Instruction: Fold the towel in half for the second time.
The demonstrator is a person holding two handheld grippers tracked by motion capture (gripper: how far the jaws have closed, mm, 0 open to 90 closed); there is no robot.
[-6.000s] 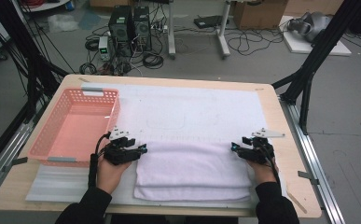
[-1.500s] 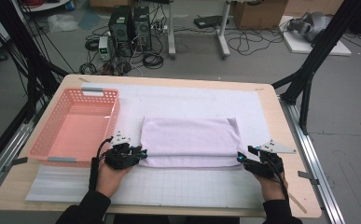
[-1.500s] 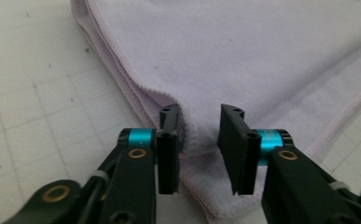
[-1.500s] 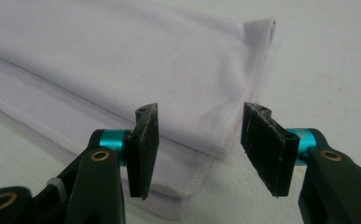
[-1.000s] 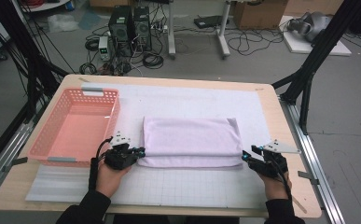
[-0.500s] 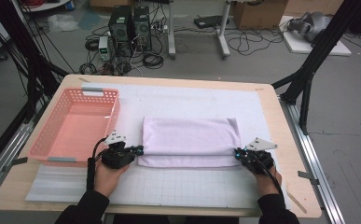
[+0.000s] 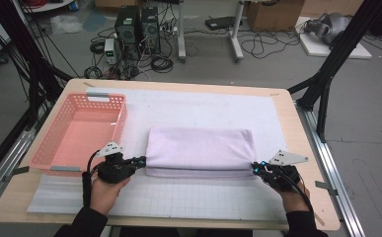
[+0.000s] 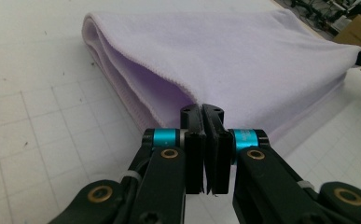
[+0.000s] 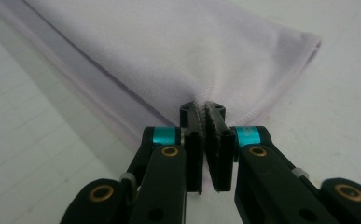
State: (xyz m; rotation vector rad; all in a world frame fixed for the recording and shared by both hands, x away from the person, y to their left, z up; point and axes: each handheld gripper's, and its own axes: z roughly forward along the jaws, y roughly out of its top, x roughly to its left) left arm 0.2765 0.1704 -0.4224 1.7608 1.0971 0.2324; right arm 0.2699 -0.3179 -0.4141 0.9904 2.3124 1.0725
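A folded lilac towel [image 7: 198,148] lies across the middle of the white grid mat [image 7: 188,200], its long side running left to right. My left gripper [image 7: 140,160] is at the towel's near left corner; in the left gripper view the gripper [image 8: 202,112] has its jaws pressed together where the towel [image 8: 239,60] hem runs in. My right gripper [image 7: 255,169] is at the near right corner. In the right gripper view the towel [image 9: 169,46] puckers into the gripper [image 9: 202,108], whose jaws are closed. A hand holds each gripper from the table's near edge.
An empty pink plastic basket [image 7: 55,168] stands on the left of the table, just beyond my left gripper. Black frame posts rise at both sides of the table. Bare mat lies in front of and behind the towel.
Six seconds ago the towel lay larger and nearer; it is now folded over and narrower. In the last second my right gripper moved left to the towel's corner. The left gripper stayed.
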